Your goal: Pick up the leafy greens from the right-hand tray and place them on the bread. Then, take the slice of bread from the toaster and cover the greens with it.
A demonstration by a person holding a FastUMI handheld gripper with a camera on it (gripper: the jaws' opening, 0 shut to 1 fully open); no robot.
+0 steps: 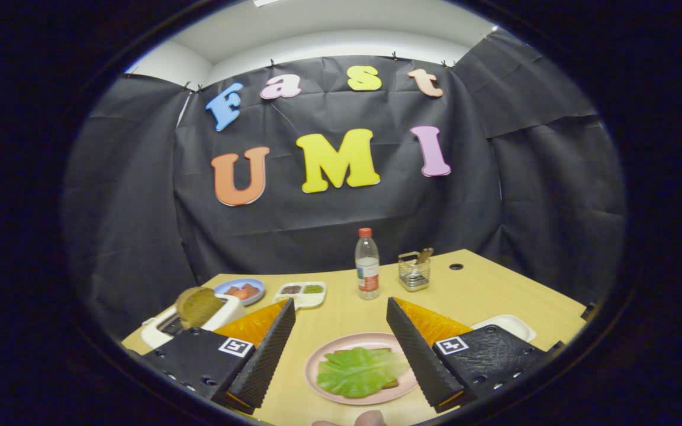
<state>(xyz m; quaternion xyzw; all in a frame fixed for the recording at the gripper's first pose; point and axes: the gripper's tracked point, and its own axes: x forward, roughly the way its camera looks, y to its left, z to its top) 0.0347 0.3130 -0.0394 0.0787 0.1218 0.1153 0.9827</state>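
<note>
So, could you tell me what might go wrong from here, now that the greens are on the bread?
1. The greens lie loose on the bread and overhang it; a clumsy top slice could push them onto the plate.
2. The slice stands tall in the toaster; a tilted pull by the open gripper could snag it or drag the toaster.
3. The bottle stands upright just beyond the plate; a wide swing could topple it.

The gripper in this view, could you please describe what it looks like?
The gripper has two wedge-shaped fingers with black ribbed inner pads and translucent orange backs. Each sits on a black mount with bolt holes, bearing a small square black-and-white marker.
</note>
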